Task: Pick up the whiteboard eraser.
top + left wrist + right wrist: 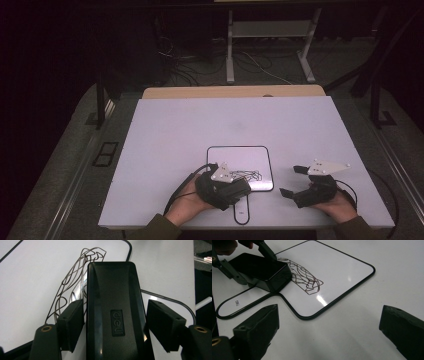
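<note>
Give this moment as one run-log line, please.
left gripper: shut on eraser | eraser: on whiteboard, at scribble | right gripper: open, empty

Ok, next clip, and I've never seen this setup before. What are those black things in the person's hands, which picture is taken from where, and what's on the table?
No robot here: a person holds a hand-held gripper in each hand, a clamp with two black jaws. The high view looks down from above the person's side of the table; the left hand-held gripper is at its left, the right hand-held gripper at its right. The other two pictures come from cameras riding on each gripper, looking along its own jaws.

On the white table lies a small whiteboard with a black rim and a handle, with dark scribbles on it. The left hand-held gripper grips a black eraser block marked "deli", set on the board at the edge of the scribbles. The right hand-held gripper is open and empty, beside the board.
</note>
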`<act>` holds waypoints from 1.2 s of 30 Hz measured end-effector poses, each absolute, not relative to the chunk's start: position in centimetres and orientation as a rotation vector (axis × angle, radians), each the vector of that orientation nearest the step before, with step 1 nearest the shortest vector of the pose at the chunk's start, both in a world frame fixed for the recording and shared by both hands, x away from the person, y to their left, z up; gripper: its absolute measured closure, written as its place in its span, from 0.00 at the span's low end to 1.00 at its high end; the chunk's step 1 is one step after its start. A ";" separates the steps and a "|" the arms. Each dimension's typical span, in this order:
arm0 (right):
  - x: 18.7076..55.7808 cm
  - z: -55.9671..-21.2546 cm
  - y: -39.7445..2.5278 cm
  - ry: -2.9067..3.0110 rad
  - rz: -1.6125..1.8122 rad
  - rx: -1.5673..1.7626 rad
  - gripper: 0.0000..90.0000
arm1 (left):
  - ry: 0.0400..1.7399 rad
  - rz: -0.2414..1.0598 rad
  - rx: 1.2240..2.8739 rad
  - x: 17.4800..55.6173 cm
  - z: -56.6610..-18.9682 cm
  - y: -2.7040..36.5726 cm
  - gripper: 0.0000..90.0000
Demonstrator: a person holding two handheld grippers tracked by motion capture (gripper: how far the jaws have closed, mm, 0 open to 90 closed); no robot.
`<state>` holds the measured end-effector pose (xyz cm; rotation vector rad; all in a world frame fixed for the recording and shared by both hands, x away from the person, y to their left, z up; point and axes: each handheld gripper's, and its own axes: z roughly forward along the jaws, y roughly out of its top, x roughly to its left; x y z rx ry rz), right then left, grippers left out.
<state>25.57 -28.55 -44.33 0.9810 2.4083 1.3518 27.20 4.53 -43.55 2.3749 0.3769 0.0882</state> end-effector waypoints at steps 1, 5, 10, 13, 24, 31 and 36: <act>25.6 -44.3 -28.6 2.408 1.352 0.981 0.02 | 0.378 0.089 2.375 27.2 -43.6 4.5 0.35; 25.6 -44.3 -28.6 2.408 1.351 0.984 0.02 | 0.373 0.095 2.388 27.2 -43.5 4.6 0.38; 25.6 -44.3 -28.6 2.408 1.350 0.983 0.02 | 0.373 0.097 2.399 27.2 -43.6 4.6 0.41; 25.6 -44.3 -28.6 2.407 1.351 0.982 0.02 | 0.383 0.092 2.397 27.2 -43.6 4.6 0.41; 25.6 -44.3 -28.6 2.407 1.350 0.983 0.02 | 0.414 0.067 2.387 27.3 -43.6 4.6 0.42; 25.5 -44.3 -28.6 2.409 1.349 0.982 0.02 | 0.424 0.053 2.400 27.5 -43.4 4.7 0.43; 25.6 -44.3 -28.6 2.409 1.348 0.980 0.02 | 0.426 0.044 2.397 27.5 -43.5 4.7 0.43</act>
